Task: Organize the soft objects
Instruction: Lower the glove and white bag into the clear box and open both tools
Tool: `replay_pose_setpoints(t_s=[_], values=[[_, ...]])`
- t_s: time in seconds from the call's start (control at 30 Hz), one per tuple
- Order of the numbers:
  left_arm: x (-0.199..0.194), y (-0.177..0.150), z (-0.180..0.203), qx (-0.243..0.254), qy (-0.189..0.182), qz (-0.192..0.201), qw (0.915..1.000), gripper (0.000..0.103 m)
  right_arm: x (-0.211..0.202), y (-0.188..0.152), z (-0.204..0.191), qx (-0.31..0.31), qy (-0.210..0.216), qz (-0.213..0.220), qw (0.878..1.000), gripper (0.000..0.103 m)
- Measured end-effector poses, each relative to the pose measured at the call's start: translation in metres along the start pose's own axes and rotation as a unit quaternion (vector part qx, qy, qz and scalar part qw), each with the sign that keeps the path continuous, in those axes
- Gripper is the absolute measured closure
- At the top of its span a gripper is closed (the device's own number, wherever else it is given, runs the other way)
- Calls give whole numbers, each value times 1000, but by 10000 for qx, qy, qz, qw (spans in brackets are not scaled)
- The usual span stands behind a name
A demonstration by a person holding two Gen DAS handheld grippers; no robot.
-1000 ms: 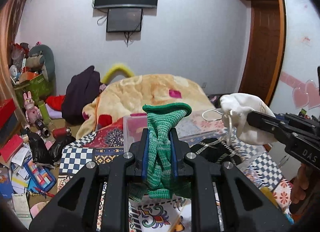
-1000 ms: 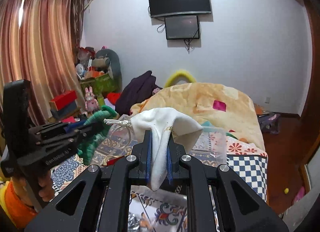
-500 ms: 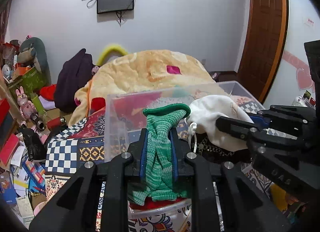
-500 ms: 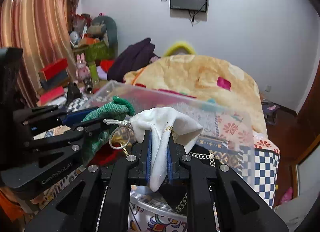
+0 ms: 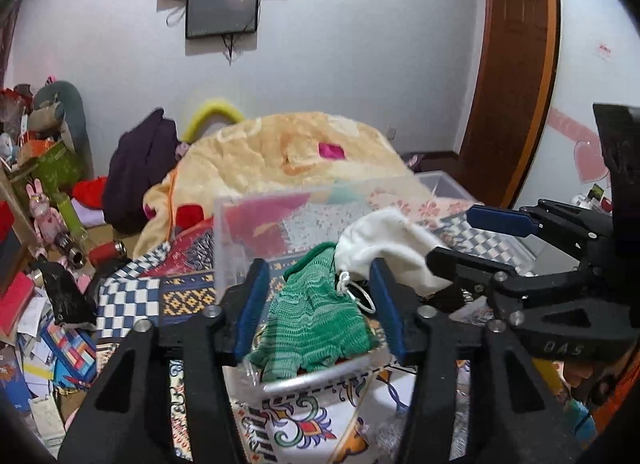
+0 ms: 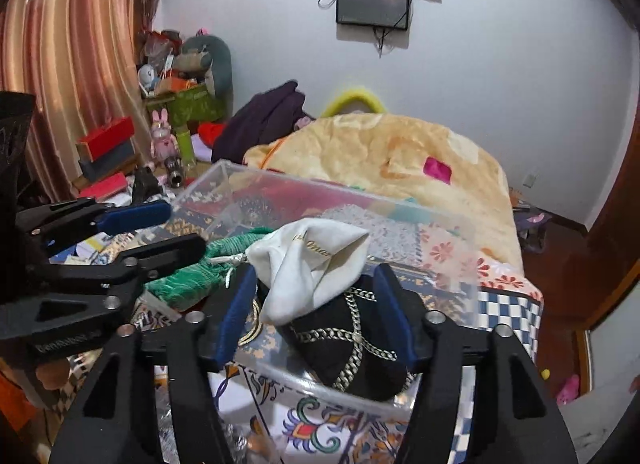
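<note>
Left gripper [image 5: 320, 306]: black angular plastic frame, blue pads lining its fingers [image 5: 251, 306], silver screw heads near the knuckles.
Right gripper [image 6: 314, 314]: same black frame, blue pads, silver screws; embossed letters "DAS" on its side in the left wrist view.

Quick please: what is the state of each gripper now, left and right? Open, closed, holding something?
Left gripper: jaws open, holding nothing; green knit cloth lies between them.
Right gripper: jaws open, holding nothing; white pouch lies between them.
</note>
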State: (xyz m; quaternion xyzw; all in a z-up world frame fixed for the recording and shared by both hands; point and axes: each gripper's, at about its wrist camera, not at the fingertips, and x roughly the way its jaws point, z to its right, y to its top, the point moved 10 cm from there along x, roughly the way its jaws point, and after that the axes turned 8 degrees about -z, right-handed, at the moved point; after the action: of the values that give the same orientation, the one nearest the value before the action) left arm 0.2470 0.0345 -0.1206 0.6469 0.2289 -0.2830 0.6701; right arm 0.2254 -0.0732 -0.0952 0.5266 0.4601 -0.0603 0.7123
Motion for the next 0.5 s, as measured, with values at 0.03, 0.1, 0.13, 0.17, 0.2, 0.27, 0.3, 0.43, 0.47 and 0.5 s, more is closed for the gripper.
replay_pose_setpoints(t_s=[0.03, 0.1, 0.13, 0.17, 0.2, 0.27, 0.3, 0.43, 0.47, 0.5], values=[[-9, 1, 0, 21, 43, 109, 9999, 45, -9, 0, 2, 12, -11, 92, 10000, 43], [-25, 0, -1, 74, 145, 277, 9995, 37, -22, -1, 4, 48, 2, 227, 9997, 30], [-33, -1, -2, 86, 190, 333, 9992, 34, -29, -2, 5, 73, 0, 303, 9995, 23], [-39, -3, -2, 95, 225, 369, 9990, 29, -37, -3, 7, 109, -15, 409, 9991, 21], [-47, -5, -1, 115, 252, 434, 9987, 27, -47, -5, 9, 143, -32, 530, 9985, 19], [-56, -11, 1, 194, 268, 471, 9983, 25, -61, -9, 13, 179, -99, 669, 9975, 19], [-59, -14, 2, 223, 269, 477, 9983, 20, -69, -12, 15, 217, -145, 750, 9968, 16], [-69, -34, 3, 221, 298, 454, 9983, 7, -81, -26, 20, 352, -146, 828, 9958, 6], [-69, -41, 3, 238, 299, 397, 9985, 7, -83, -32, 22, 369, -194, 811, 9958, 6], [-69, -46, 3, 253, 285, 353, 9986, 7, -83, -36, 23, 381, -250, 793, 9958, 6]])
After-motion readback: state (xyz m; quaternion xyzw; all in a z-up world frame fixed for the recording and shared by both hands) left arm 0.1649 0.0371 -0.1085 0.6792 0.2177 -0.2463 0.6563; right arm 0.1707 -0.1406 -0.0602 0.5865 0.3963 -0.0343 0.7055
